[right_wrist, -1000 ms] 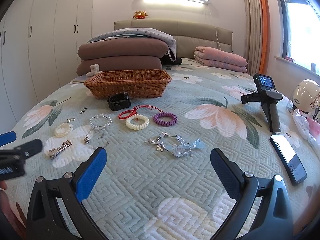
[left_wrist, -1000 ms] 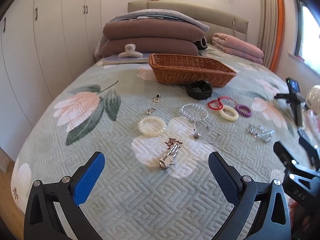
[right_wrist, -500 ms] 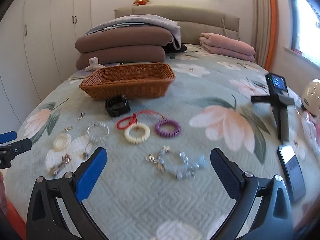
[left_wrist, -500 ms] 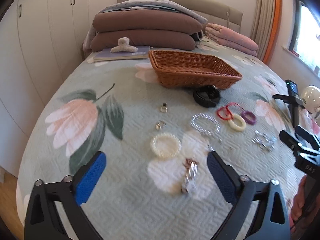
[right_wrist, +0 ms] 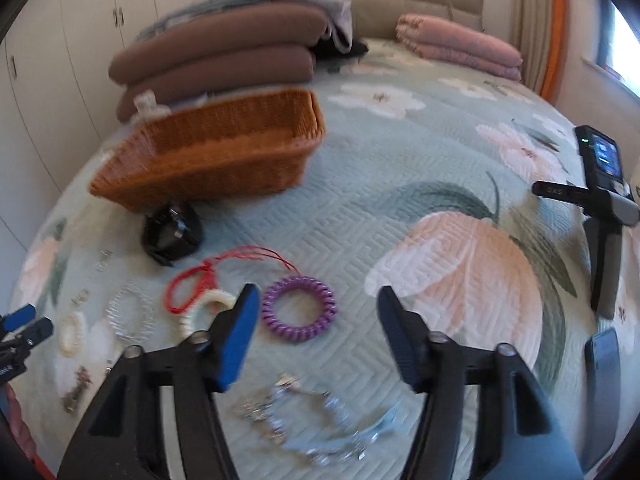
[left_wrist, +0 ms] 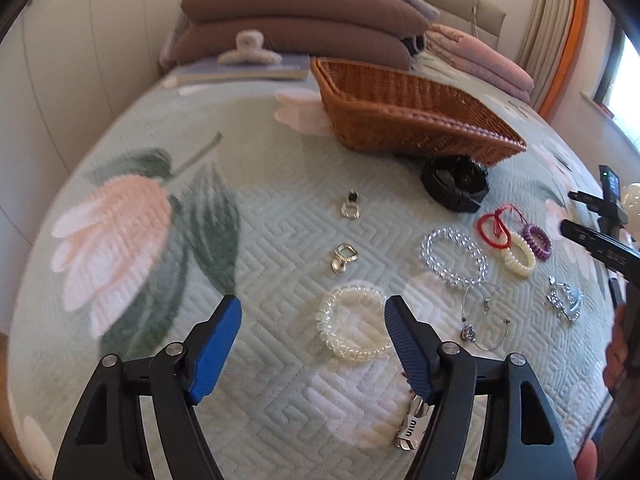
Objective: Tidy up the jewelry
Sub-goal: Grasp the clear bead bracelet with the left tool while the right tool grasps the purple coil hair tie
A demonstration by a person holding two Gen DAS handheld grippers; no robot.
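Both tongs hung over a quilted bed (left_wrist: pixel 260 240) strewn with jewelry, their jaws narrowing yet gripping nothing. The left tongs (left_wrist: pixel 314 344) framed a clear coil bracelet (left_wrist: pixel 354 322) lying on the quilt; the right tongs (right_wrist: pixel 316 336) hovered by a purple coil band (right_wrist: pixel 298 308). A wicker basket (right_wrist: pixel 224 152) stood beyond.

floral quilted bed (left_wrist: pixel 280 224), wicker basket (left_wrist: pixel 400 120), scattered bracelets (left_wrist: pixel 354 330), black watch (left_wrist: pixel 456 184), folded blankets (left_wrist: pixel 296 24)
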